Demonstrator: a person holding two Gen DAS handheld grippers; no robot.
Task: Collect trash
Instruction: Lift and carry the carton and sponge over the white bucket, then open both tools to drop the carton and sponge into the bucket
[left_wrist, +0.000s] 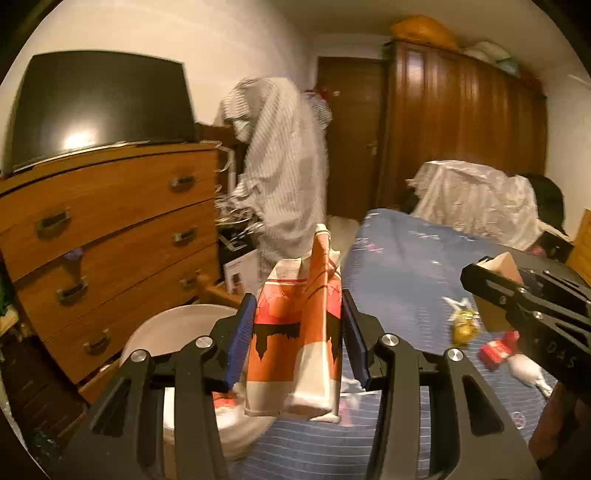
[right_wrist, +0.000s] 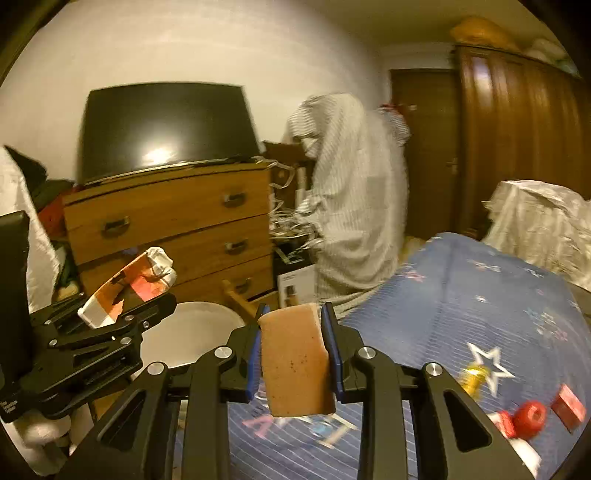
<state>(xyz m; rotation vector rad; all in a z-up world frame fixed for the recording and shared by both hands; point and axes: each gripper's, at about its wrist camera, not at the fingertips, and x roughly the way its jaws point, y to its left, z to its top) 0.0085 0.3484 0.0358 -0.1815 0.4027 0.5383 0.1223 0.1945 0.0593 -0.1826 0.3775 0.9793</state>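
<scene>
Left gripper (left_wrist: 297, 336) is part closed on a crushed orange-and-white carton (left_wrist: 299, 332); both blue pads press its sides, long axis upright in that view, top fold poking above the fingertips. Right gripper (right_wrist: 291, 354) is clamped almost fully shut on a flat tan slab (right_wrist: 295, 362), probably a sponge or a bit of cardboard, though blur makes that hard to call. It stands on edge between the pads and sticks out below them.

Key relation: the white bucket (right_wrist: 192, 332), which I take as the bin, sits lower left of centre in both wrist views, on the floor between the wooden dresser (left_wrist: 110, 221) and the edge of the blue bed cover (left_wrist: 424, 266). In the left view its rim is just left of and behind the carton; in the right view the rim is just left of the slab, partly behind the left gripper (right_wrist: 110, 325). So the left hand looks nearer to the bucket and partly blocks the right hand's path. My judgement: carton drops first, then the slab.

More trash lies on the bed cover at lower right of both frames: a gold wrapper (left_wrist: 463, 326), a red wrapper (left_wrist: 498, 350), and in the right view a red round bit (right_wrist: 530, 415). All are well apart from the bucket, and nearer the right hand.
</scene>
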